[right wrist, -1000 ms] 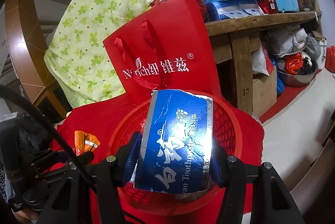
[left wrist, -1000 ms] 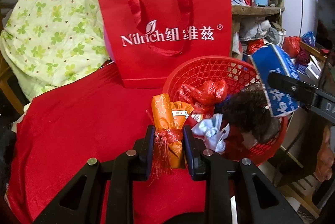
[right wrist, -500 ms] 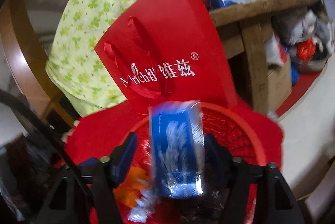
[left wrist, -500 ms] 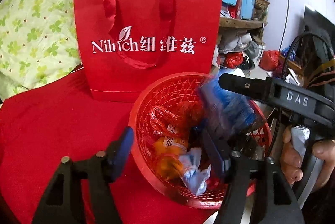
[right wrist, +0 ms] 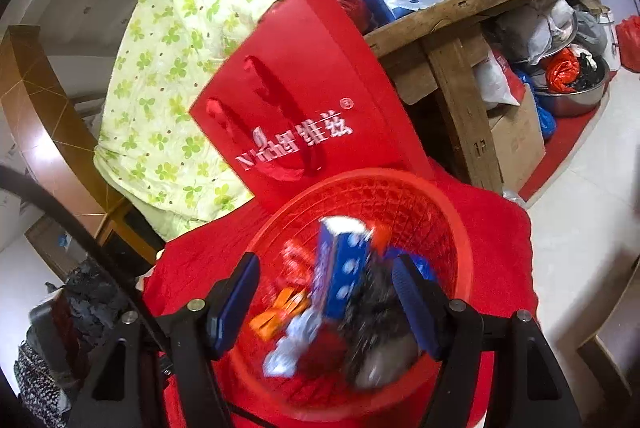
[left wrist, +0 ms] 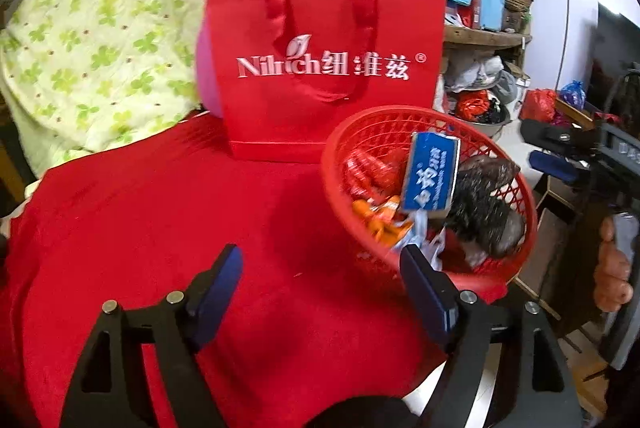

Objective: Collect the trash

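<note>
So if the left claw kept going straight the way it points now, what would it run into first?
Most likely the red cloth on the table: the open left claw tilts down at bare cloth. The red basket sits just right of that line and the red bag stands further back. Depth is hard to judge.

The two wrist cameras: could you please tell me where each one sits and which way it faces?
Left wrist view: sits on the left gripper, looking down over the red cloth, basket to its right; shows its open, empty fingers, the right gripper and a hand.
Right wrist view: sits on the right gripper, looking down into the basket; shows its open fingers astride the released blue box.
Shared: basket, blue box, red bag, green quilt.
</note>
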A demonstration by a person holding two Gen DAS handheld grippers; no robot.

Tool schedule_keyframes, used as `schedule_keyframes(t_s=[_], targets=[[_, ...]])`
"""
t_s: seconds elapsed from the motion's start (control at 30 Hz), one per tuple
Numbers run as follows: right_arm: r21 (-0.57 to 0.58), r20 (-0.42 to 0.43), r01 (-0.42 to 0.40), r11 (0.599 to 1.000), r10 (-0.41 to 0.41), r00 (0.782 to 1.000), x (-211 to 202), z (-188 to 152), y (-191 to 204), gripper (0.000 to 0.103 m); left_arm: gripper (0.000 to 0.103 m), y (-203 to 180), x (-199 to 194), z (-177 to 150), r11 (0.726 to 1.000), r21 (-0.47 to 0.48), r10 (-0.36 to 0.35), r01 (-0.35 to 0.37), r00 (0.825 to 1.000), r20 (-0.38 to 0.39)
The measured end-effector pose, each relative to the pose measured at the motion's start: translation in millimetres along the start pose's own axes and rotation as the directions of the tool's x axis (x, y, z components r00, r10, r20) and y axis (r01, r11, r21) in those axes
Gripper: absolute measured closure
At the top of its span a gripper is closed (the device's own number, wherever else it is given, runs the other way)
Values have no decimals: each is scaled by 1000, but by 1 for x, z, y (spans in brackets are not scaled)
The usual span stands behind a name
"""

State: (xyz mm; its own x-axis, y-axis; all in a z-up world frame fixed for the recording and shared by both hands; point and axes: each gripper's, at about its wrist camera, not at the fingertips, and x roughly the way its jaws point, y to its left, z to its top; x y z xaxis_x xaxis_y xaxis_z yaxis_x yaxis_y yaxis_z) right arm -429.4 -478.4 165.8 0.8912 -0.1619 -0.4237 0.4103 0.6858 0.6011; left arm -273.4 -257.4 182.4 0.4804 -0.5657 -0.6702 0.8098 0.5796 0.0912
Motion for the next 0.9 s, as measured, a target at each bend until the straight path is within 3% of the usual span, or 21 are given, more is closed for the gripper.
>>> schedule_keyframes(t_s=[0.17, 0.4, 0.67, 0.9], targets=[[-90, -34, -10, 996, 7, 999, -16, -31, 36, 31, 20, 24, -24, -34, 999, -15, 47, -47, 999, 4], [-196, -116, -48, 980, 25, 993, -2, -66, 91, 31, 20, 71, -54, -71, 984, -120, 131, -131, 991, -9], [-285, -114, -62, 957, 30, 993, -2, -82, 151, 31, 20, 115, -104, -82, 935, -201, 306, -292, 951, 45], [-381, -78, -56, 923, 28, 997, -21, -94, 199, 31, 20, 127, -138, -90, 906, -236, 378, -352, 923, 76]])
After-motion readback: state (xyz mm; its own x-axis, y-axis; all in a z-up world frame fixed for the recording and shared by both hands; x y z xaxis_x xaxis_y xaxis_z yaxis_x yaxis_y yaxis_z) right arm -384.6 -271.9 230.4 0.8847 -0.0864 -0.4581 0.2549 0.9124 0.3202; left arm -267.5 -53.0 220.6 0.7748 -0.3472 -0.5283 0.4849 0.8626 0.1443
